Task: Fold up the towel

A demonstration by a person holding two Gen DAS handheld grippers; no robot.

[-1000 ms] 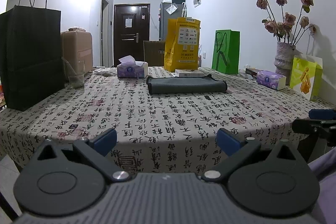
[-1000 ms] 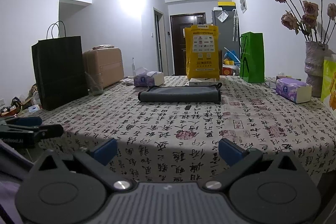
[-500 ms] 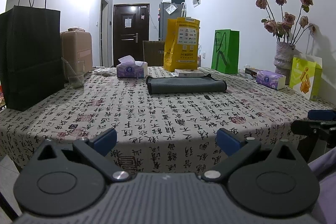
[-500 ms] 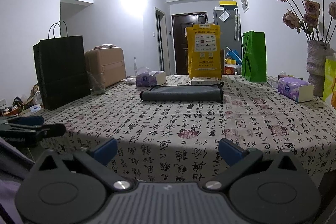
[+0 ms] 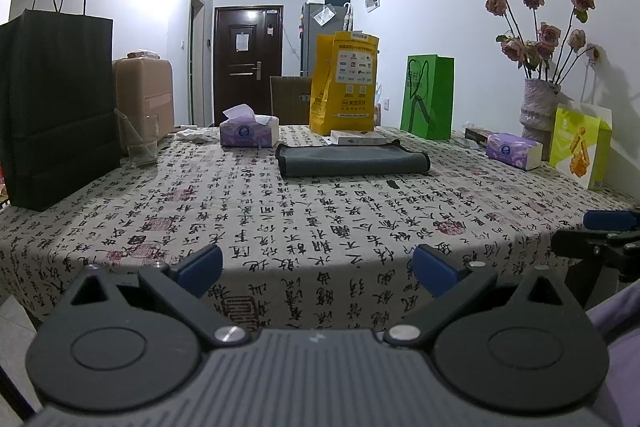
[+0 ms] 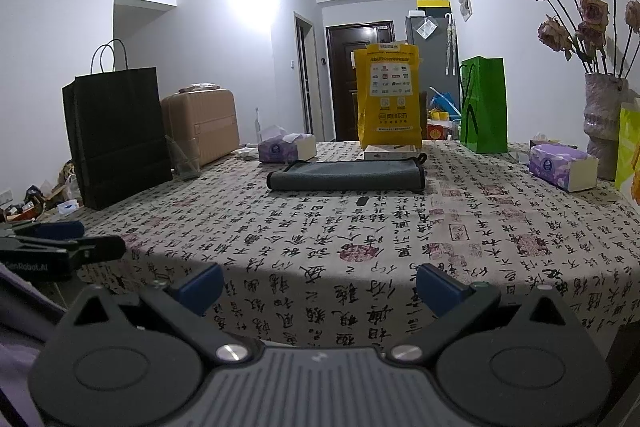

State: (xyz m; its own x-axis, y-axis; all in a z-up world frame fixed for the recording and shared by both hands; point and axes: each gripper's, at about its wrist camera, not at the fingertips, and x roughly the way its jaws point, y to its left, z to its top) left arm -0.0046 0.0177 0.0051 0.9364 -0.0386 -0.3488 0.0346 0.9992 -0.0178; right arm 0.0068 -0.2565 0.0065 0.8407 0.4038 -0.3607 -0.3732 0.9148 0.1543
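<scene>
A dark grey towel (image 5: 352,159) lies folded in a flat, long strip near the far middle of the table; it also shows in the right wrist view (image 6: 347,175). My left gripper (image 5: 318,269) is open and empty, held off the table's near edge, far from the towel. My right gripper (image 6: 319,285) is open and empty, also at the near edge. Each gripper shows at the other view's side: the right one (image 5: 600,239) and the left one (image 6: 60,243).
The table wears a calligraphy-print cloth (image 5: 320,219). On it stand a black paper bag (image 5: 56,107), a glass (image 5: 140,143), tissue boxes (image 5: 248,133) (image 5: 514,151), a yellow bag (image 5: 346,83), a green bag (image 5: 428,97) and a vase of flowers (image 5: 538,103).
Both grippers have risen and eased slightly towards the table. The towel has not moved and both grippers stay open.
</scene>
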